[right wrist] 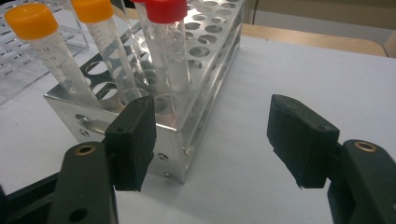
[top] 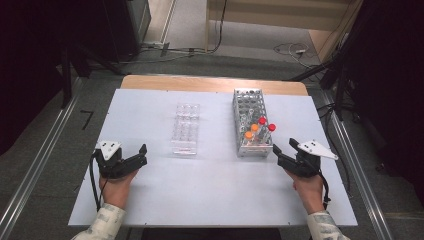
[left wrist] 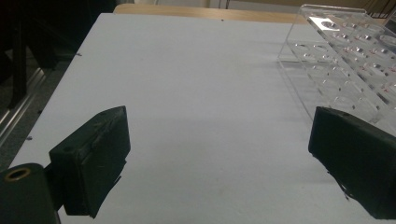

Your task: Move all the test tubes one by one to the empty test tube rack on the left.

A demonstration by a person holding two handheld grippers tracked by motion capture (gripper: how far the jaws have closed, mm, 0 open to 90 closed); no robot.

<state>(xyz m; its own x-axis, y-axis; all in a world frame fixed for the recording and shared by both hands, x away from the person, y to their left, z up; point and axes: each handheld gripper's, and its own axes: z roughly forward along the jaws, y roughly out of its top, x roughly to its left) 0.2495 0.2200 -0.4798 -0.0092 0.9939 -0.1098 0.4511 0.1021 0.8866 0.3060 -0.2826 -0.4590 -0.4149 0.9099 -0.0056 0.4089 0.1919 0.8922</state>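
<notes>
Facing the metal rack (right wrist: pixel 187 93), right tongs (right wrist: pixel 215 140) gape; left tongs (left wrist: pixel 219 163) gape too.

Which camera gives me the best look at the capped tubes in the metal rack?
The right gripper view: the capped tubes stand close in the metal rack, orange and red caps and clear bodies plain. The high view shows them small, as four coloured caps. The left gripper view faces the clear plastic rack instead.

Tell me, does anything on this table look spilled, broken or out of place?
Nothing stands out. The four capped tubes stand in the metal rack, the clear rack lies flat beside it, and the white table looks dry. Both grippers rest open near the front edge.
</notes>
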